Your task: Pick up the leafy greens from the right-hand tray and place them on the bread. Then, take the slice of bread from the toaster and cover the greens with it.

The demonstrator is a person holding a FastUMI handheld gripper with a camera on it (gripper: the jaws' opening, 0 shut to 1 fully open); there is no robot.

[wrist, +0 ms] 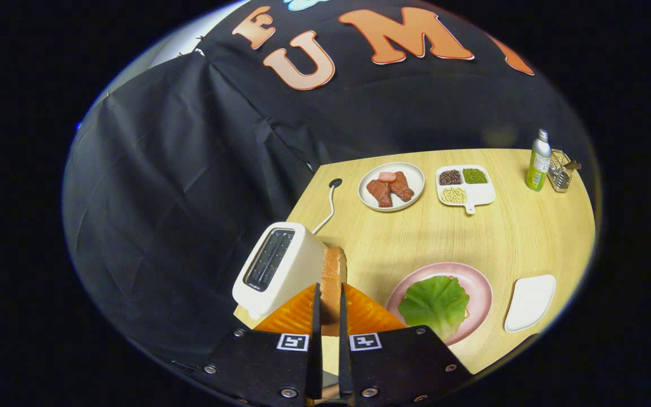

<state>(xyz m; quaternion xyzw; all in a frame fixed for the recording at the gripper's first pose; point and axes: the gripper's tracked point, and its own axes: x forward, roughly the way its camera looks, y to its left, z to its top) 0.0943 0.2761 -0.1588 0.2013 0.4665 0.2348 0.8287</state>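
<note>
To the left of my fingers stands the toaster [277, 265], its slots bare. My claw [329, 316] is clamped on the slice of bread [334, 277], both orange fingers [297, 314] pressing its faces, so it stands on edge with its long side running straight ahead of me. The leafy greens [434, 302] already lie on the pink plate [481, 288], just to the right of my fingertips. I judge I must swing right and tip the slice flat over them. Beyond that sits the white tray [530, 302].

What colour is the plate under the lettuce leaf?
Pink, seen in the gripper view: the plate holds the green lettuce leaf, while the gripper grips the bread slice.
</note>
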